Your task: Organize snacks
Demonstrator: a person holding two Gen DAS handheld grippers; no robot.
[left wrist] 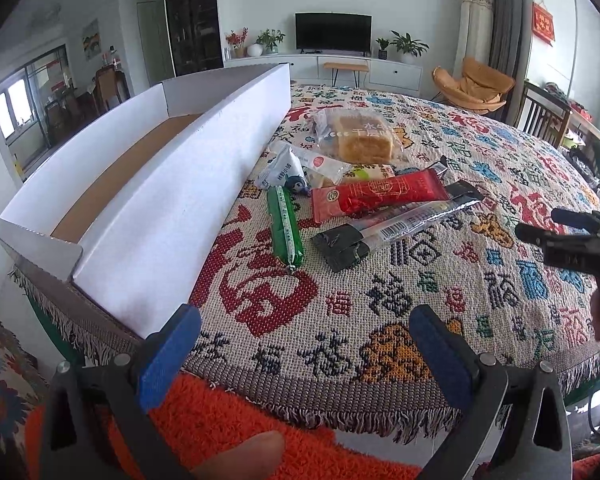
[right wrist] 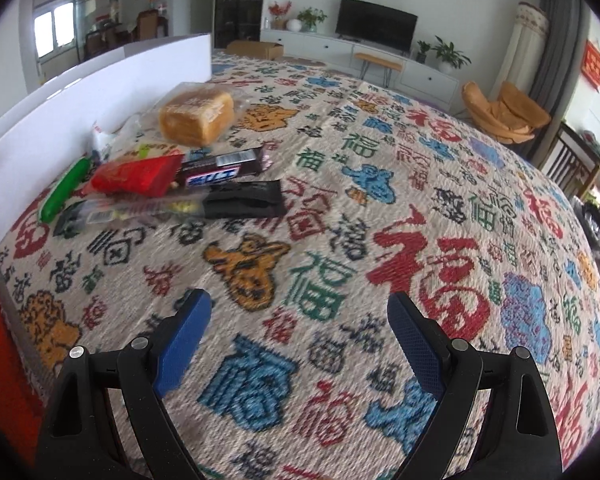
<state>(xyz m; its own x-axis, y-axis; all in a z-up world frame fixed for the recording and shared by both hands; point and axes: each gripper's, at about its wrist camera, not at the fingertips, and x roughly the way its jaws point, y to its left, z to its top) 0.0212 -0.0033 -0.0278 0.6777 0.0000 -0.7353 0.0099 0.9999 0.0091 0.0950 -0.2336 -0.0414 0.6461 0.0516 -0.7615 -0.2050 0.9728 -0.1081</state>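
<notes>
White box (left wrist: 172,216) at the blanket's (right wrist: 380,184) left edge, snacks (left wrist: 364,196) alongside; both tools (left wrist: 304,350) (right wrist: 300,332) agape over bare weave.

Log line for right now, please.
left gripper: open, empty | right gripper: open, empty | snacks: on blanket beside box | box: nothing visible inside

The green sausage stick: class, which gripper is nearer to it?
Left. The left gripper hangs just below the green sausage stick; the right gripper sits farther off to its right.
</notes>
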